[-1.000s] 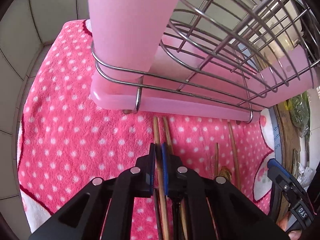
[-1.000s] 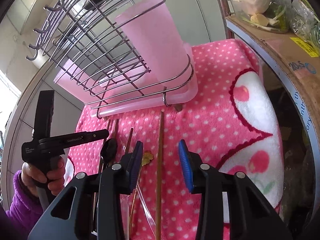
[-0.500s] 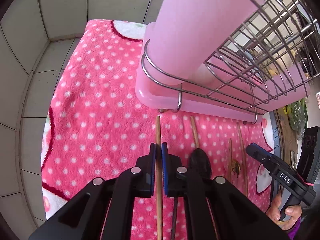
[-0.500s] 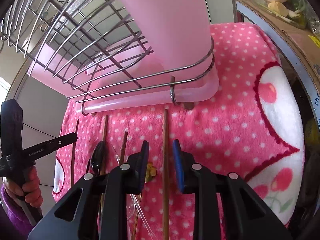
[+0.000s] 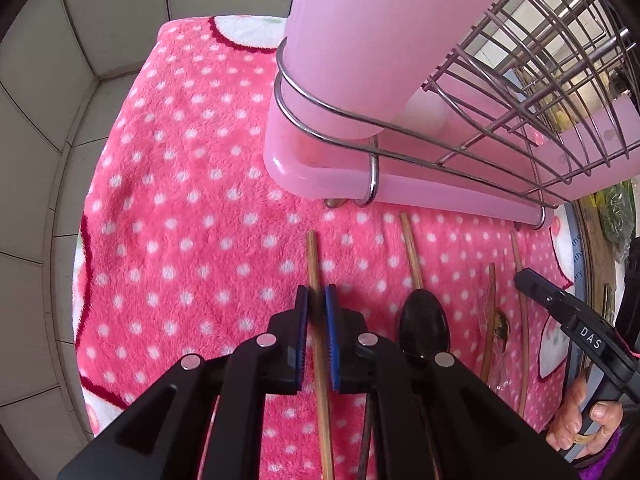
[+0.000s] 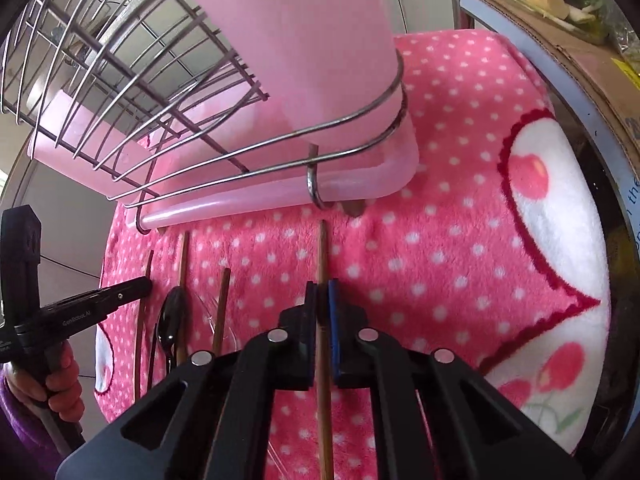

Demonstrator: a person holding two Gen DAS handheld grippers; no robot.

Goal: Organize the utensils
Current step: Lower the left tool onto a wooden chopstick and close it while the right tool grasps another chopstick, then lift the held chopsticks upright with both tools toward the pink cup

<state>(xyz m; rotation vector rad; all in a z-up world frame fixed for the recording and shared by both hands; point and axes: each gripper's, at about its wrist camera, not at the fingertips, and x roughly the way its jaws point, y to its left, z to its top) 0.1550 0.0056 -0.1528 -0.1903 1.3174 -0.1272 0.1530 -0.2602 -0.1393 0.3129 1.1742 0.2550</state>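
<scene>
This looks like a home kitchen corner. A wire dish rack on a pink drip tray stands on a pink dotted towel over the counter, with pale wall tiles behind, chopsticks laid out, and what may be vegetables on a cardboard box.

Wooden chopsticks and black spoon flat on pink blanket, near pink utensil cup.
</scene>
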